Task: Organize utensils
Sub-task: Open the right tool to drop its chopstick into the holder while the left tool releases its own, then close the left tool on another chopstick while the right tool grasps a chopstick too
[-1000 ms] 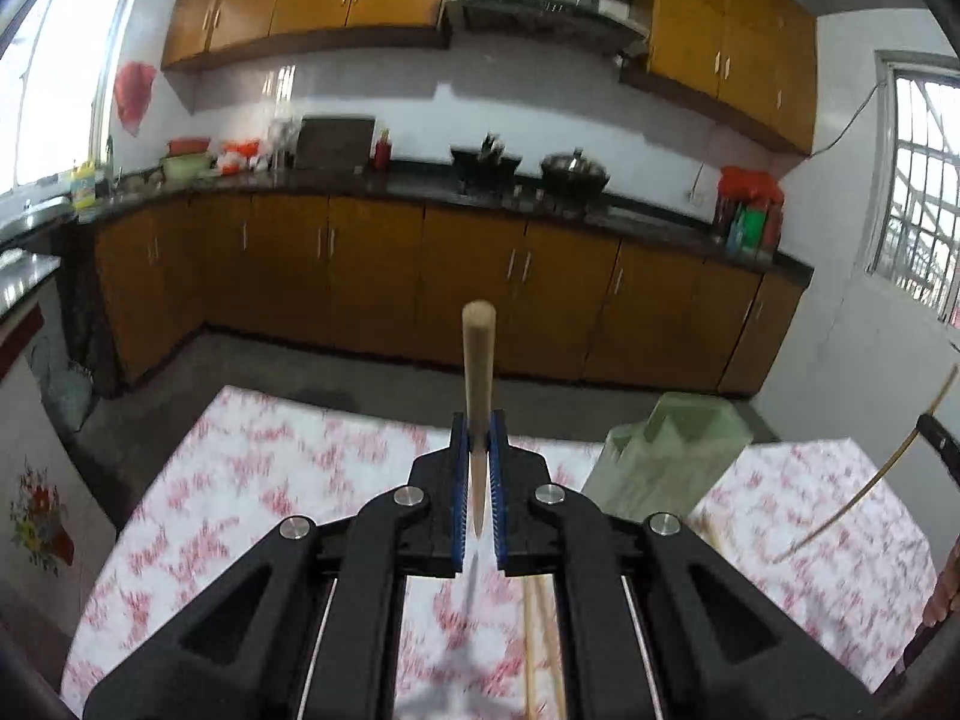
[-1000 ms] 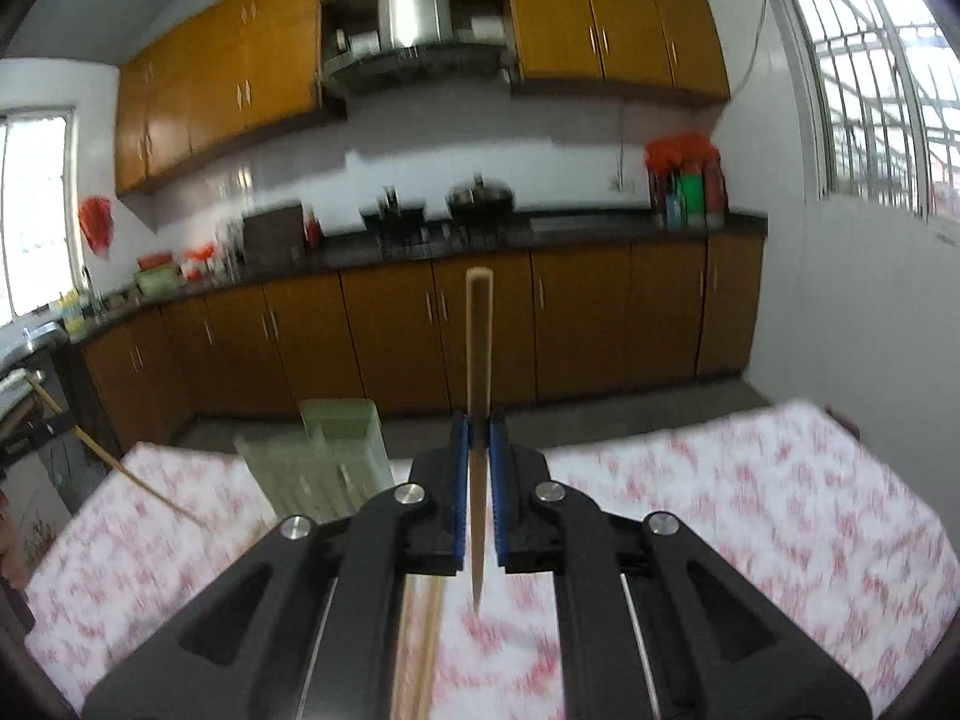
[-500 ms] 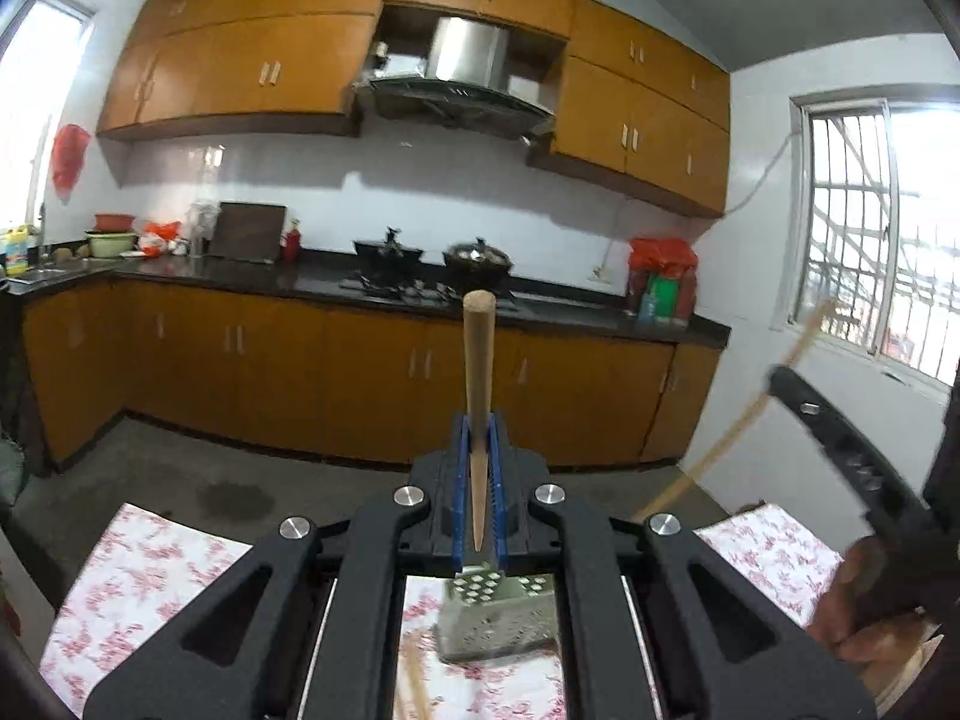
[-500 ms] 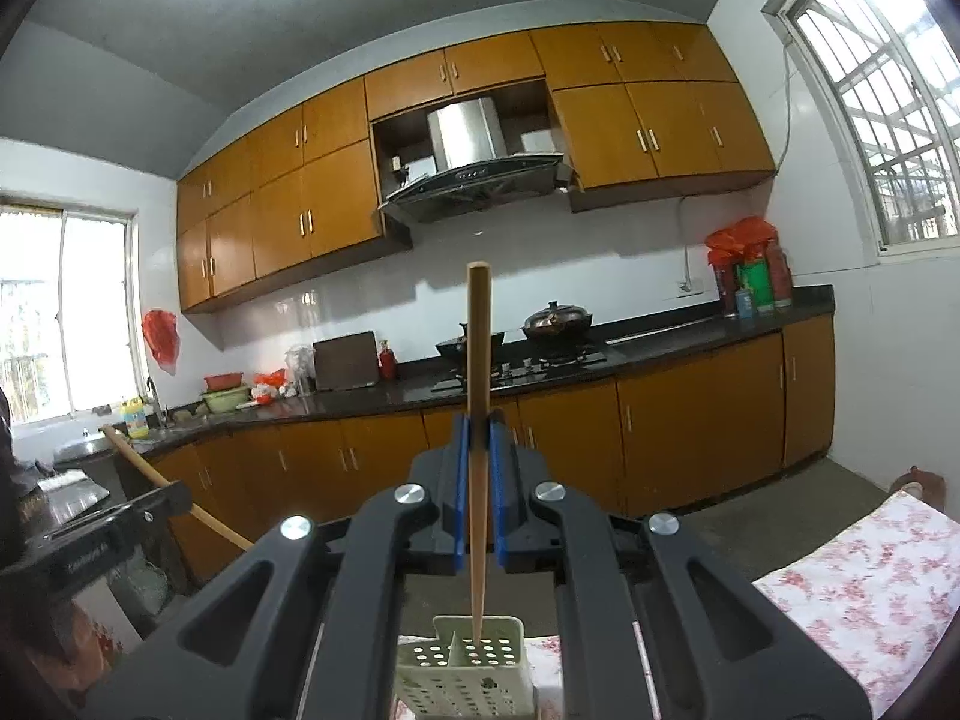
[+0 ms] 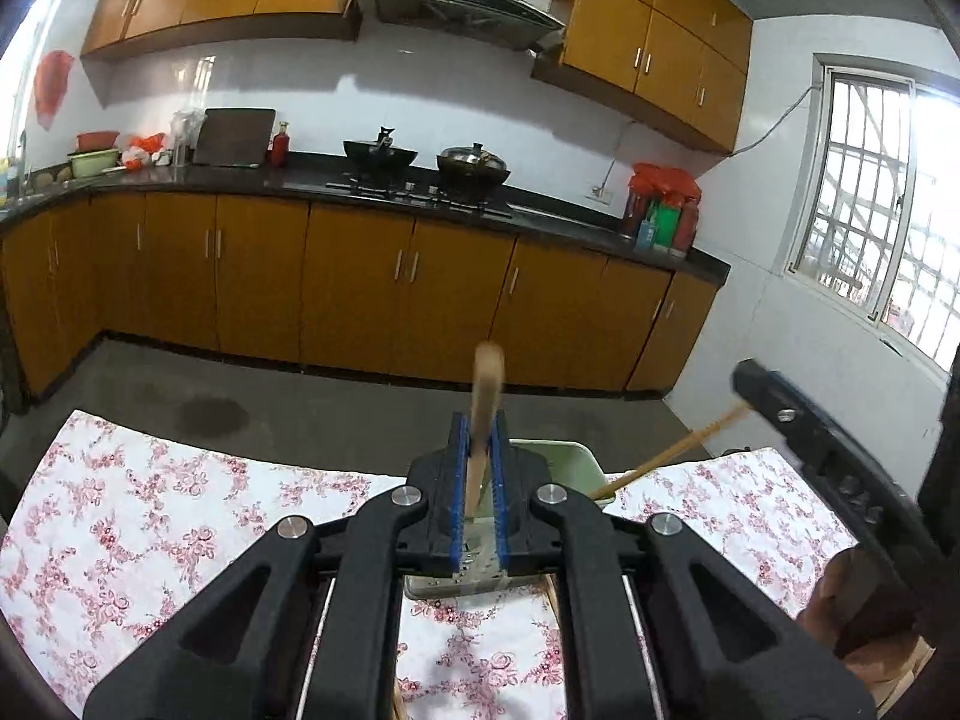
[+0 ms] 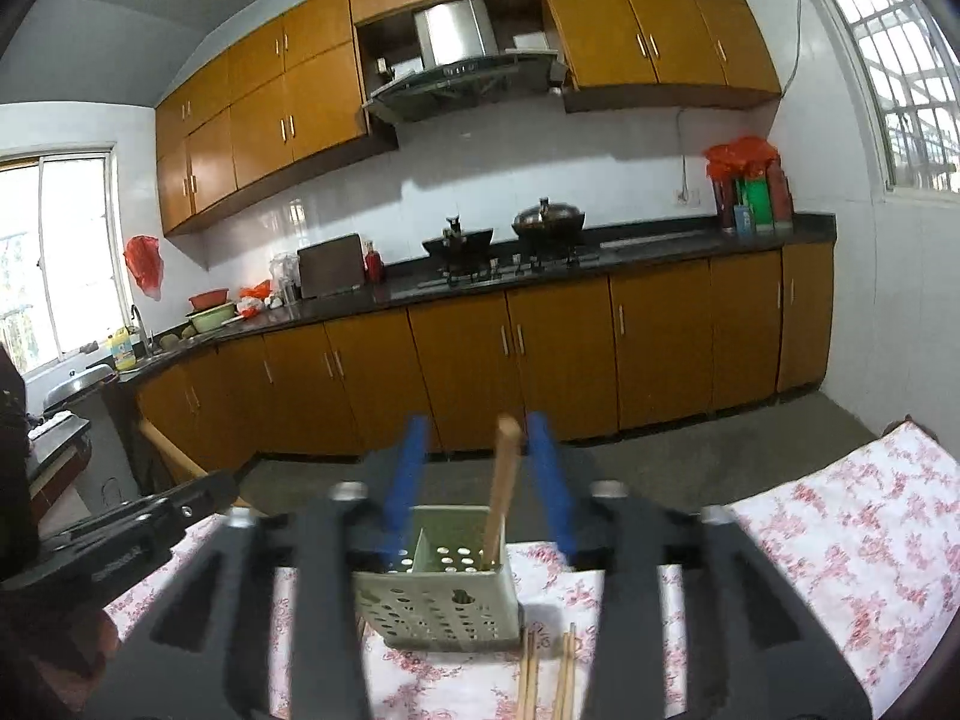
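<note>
Right gripper (image 6: 477,468) has spread, dropping chopstick (image 6: 503,486) into holder (image 6: 438,600)

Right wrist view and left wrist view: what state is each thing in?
Left gripper: shut on the held chopstick.
Held chopstick: clamped, pointing up over the holder.
Right gripper: open, holding nothing.
Standing chopstick: leaning in the holder's right compartment.
Holder: upright on the tablecloth.
Loose chopsticks: lying flat before the holder.
</note>
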`<state>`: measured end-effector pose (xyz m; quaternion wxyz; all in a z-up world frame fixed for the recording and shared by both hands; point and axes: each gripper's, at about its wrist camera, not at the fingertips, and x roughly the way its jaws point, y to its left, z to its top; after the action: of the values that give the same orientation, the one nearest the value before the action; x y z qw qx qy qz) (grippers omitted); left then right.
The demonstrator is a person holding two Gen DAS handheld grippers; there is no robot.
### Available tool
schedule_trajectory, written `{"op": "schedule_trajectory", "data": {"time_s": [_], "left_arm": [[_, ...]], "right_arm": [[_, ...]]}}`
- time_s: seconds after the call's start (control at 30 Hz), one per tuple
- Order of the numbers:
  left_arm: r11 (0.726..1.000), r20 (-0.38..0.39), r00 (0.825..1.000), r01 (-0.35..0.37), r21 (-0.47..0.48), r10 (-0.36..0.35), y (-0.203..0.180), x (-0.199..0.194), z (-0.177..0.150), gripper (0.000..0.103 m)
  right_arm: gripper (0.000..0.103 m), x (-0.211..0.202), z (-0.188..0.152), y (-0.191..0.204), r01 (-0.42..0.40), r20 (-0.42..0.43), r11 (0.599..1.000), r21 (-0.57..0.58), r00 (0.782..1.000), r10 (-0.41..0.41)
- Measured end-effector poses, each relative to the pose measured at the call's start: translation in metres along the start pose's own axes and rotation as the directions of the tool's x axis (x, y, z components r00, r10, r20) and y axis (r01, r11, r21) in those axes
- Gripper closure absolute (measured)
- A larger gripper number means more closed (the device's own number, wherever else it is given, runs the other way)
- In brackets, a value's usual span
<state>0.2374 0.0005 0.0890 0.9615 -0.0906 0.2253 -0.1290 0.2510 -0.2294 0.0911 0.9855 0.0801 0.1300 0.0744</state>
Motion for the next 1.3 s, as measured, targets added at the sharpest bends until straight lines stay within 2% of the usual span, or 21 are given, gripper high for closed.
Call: {"op": "schedule_trajectory", "data": {"time_s": [0.03,0.07,0.1,0.2,0.3,0.4,0.43,0.5,0.53,0.57,0.6,0.67,0.73,0.83,0.93,1.0,1.07,1.13,1.3], "left_arm": [[1.0,0.006,1.0,0.0,-0.007,0.0,0.001,-0.004,0.002,0.086],[1.0,0.015,1.0,0.0,-0.011,0.0,0.0,-0.007,0.004,0.072],[1.0,0.033,0.999,-0.002,-0.015,0.002,-0.001,-0.013,0.007,0.063],[1.0,0.081,0.997,0.003,-0.026,-0.001,0.001,-0.031,0.013,0.058],[0.999,0.114,0.994,0.005,-0.054,0.001,0.011,-0.05,0.013,0.053],[0.997,0.116,0.992,-0.046,-0.069,0.053,0.025,-0.068,-0.002,0.05],[0.995,0.098,0.991,-0.081,-0.066,0.087,0.03,-0.071,-0.012,0.05],[0.988,0.05,0.987,-0.149,-0.049,0.151,0.039,-0.07,-0.031,0.05],[0.983,0.016,0.983,-0.181,-0.037,0.182,0.044,-0.066,-0.044,0.05],[0.977,-0.033,0.977,-0.21,-0.025,0.209,0.051,-0.06,-0.061,0.05],[0.973,-0.081,0.971,-0.228,-0.016,0.226,0.058,-0.055,-0.075,0.051],[0.969,-0.187,0.953,-0.246,-0.015,0.239,0.07,-0.042,-0.105,0.058],[0.971,-0.262,0.938,-0.24,-0.023,0.225,0.075,-0.034,-0.127,0.063],[0.971,-0.328,0.919,-0.237,-0.015,0.219,0.076,-0.026,-0.153,0.066],[0.973,-0.345,0.915,-0.229,-0.02,0.209,0.076,-0.023,-0.164,0.066],[0.974,-0.352,0.914,-0.224,-0.018,0.204,0.075,-0.018,-0.17,0.066],[0.976,-0.359,0.912,-0.218,-0.011,0.2,0.073,-0.015,-0.171,0.066],[0.977,-0.366,0.91,-0.211,-0.008,0.194,0.073,-0.013,-0.173,0.066],[0.982,-0.393,0.902,-0.188,0.009,0.176,0.066,-0.004,-0.178,0.076]], "right_arm": [[0.055,-0.008,0.003,-0.001,0.007,0.014,1.0,-0.004,1.0,-0.007],[0.051,-0.013,0.004,-0.002,0.011,0.023,1.0,0.0,1.0,-0.011],[0.05,-0.024,0.006,-0.006,0.014,0.038,1.0,0.011,0.999,-0.014],[0.046,-0.049,0.01,-0.019,0.04,0.062,0.998,0.048,0.997,-0.043],[0.044,-0.066,0.002,-0.033,0.085,0.034,0.994,0.072,0.996,-0.087],[0.044,-0.063,-0.032,-0.051,0.156,-0.108,0.986,0.052,0.983,-0.15],[0.045,-0.057,-0.046,-0.053,0.161,-0.165,0.986,0.044,0.974,-0.152],[0.062,-0.044,-0.08,-0.06,0.148,-0.296,0.988,0.035,0.946,-0.131],[0.075,-0.034,-0.107,-0.062,0.134,-0.393,0.991,0.027,0.913,-0.113],[0.083,-0.03,-0.122,-0.061,0.12,-0.439,0.992,0.026,0.893,-0.096],[0.086,-0.025,-0.143,-0.059,0.097,-0.495,0.995,0.028,0.866,-0.07],[0.088,-0.022,-0.17,-0.049,0.077,-0.547,0.997,0.021,0.835,-0.053],[0.088,-0.02,-0.185,-0.046,0.064,-0.575,0.997,0.032,0.818,-0.034],[0.088,-0.017,-0.197,-0.041,0.056,-0.597,0.997,0.045,0.802,-0.018],[0.088,-0.01,-0.201,-0.038,0.059,-0.617,0.998,0.024,0.786,-0.031],[0.088,-0.009,-0.203,-0.039,0.06,-0.611,0.998,0.008,0.79,-0.043],[0.095,-0.008,-0.205,-0.04,0.091,-0.613,0.996,-0.019,0.786,-0.083],[0.095,-0.009,-0.203,-0.046,0.11,-0.605,0.994,-0.001,0.791,-0.089],[0.095,-0.01,-0.203,-0.051,0.117,-0.599,0.993,-0.002,0.795,-0.095]]}}
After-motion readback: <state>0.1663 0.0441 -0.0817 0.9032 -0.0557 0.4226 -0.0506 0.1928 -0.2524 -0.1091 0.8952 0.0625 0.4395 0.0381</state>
